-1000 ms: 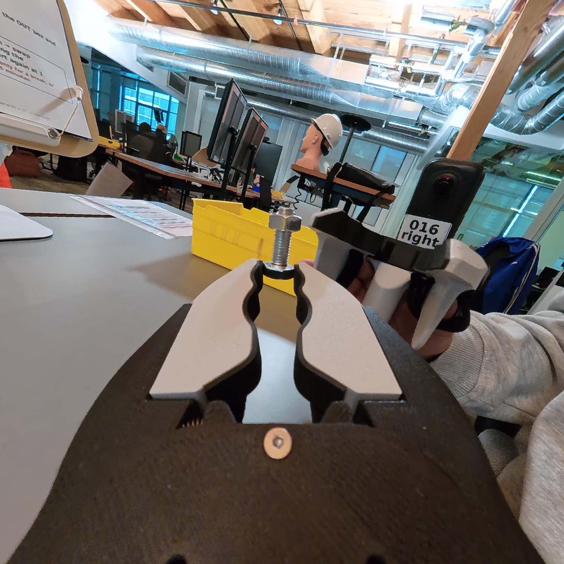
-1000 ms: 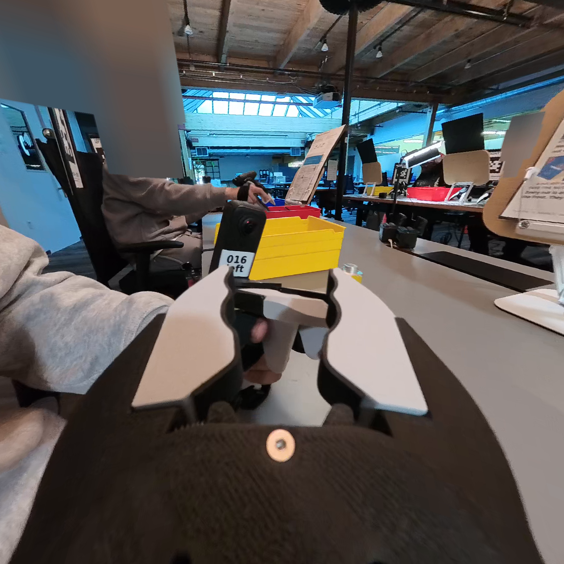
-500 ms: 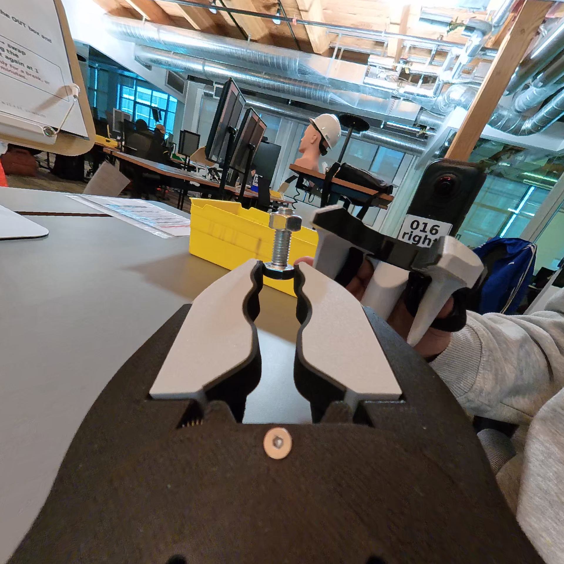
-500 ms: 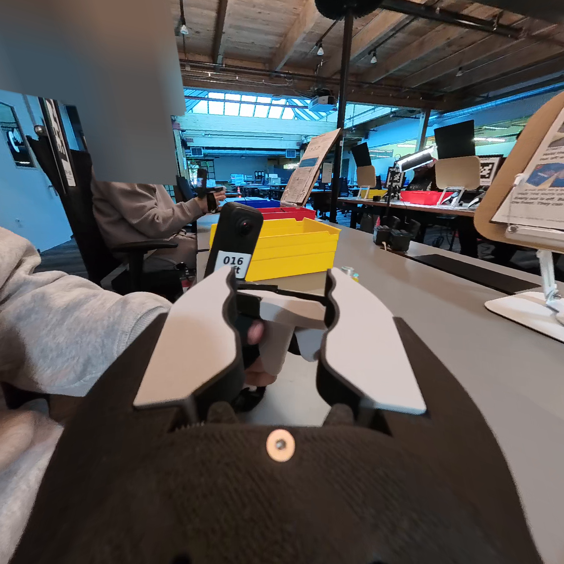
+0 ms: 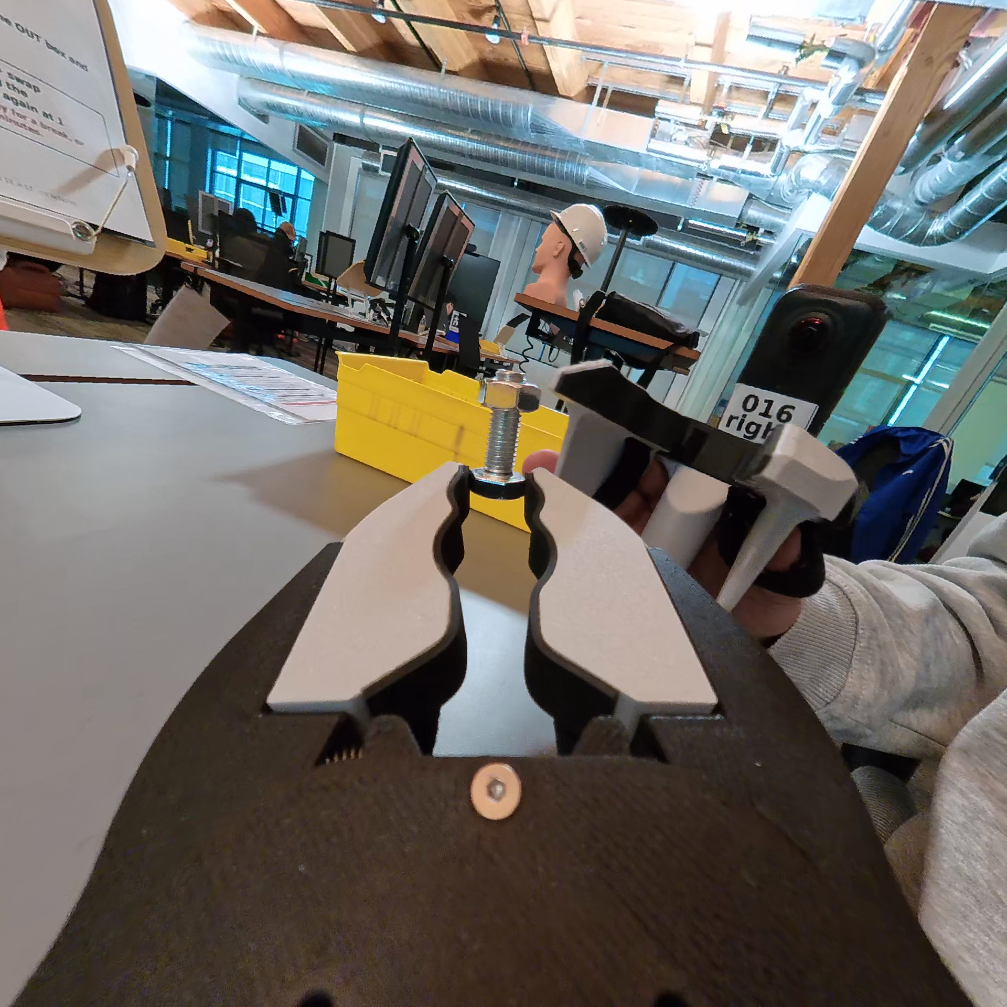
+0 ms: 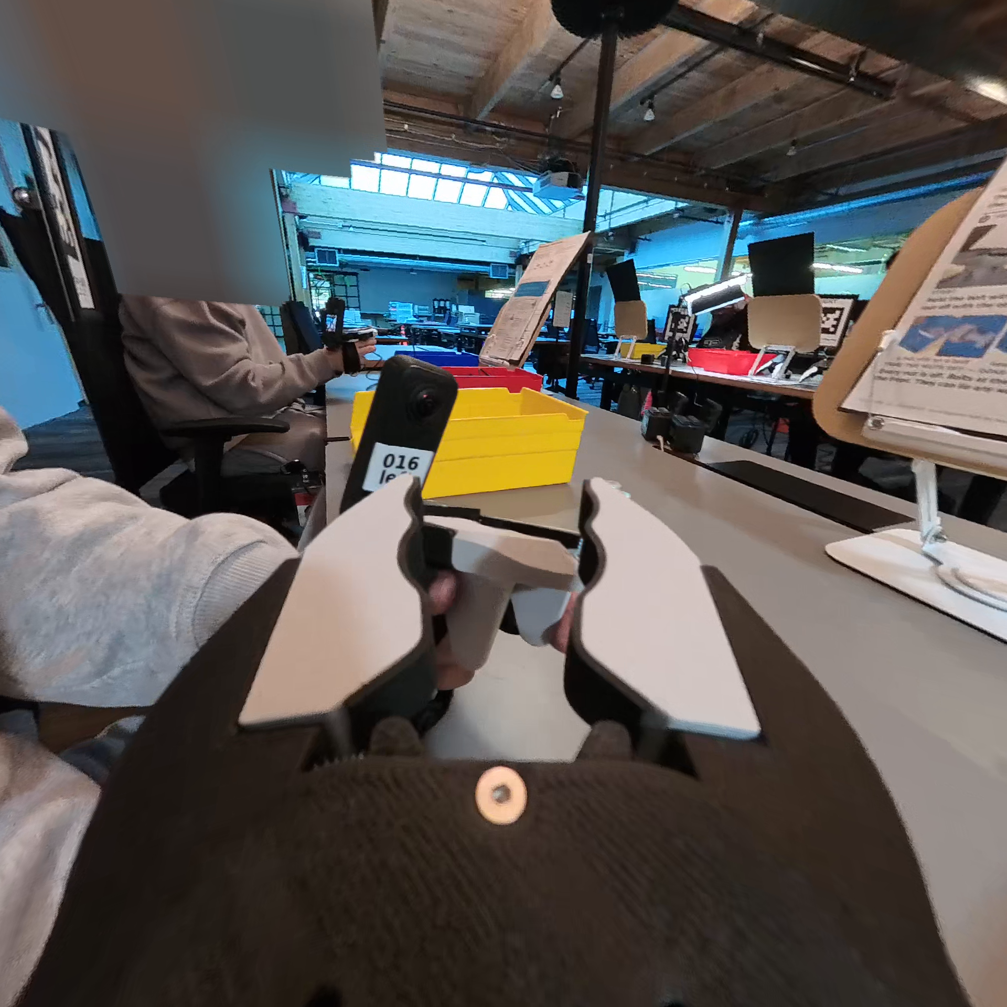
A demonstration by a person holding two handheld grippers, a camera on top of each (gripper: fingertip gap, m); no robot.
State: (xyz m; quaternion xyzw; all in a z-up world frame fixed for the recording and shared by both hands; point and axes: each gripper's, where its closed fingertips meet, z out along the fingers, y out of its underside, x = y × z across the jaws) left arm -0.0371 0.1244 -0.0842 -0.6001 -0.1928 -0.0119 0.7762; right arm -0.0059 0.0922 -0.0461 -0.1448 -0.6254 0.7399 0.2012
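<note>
My left gripper (image 5: 496,485) is shut on the head of a steel bolt (image 5: 501,436). The bolt stands upright, threads up, with a hex nut (image 5: 505,395) near its top. My right gripper (image 6: 501,507) is open and empty. It also shows in the left wrist view (image 5: 686,436), held by a hand just right of the bolt and apart from it. In the right wrist view the left gripper (image 6: 545,556) sits between my open fingers, and the bolt is mostly hidden behind the right finger (image 6: 643,599).
Both grippers hover over a grey table (image 5: 136,545). A yellow bin (image 5: 414,425) stands just behind the bolt, also in the right wrist view (image 6: 490,441), with a red bin (image 6: 496,376) beyond. A paper stand (image 6: 926,381) is at the right. A seated person (image 6: 218,370) is at the left. Across from one pair of fingers to the other is roughly 5 cm.
The left gripper has held the bolt still. The right gripper's view has swung slightly to the right, and it sits a touch nearer the bolt, still open.
</note>
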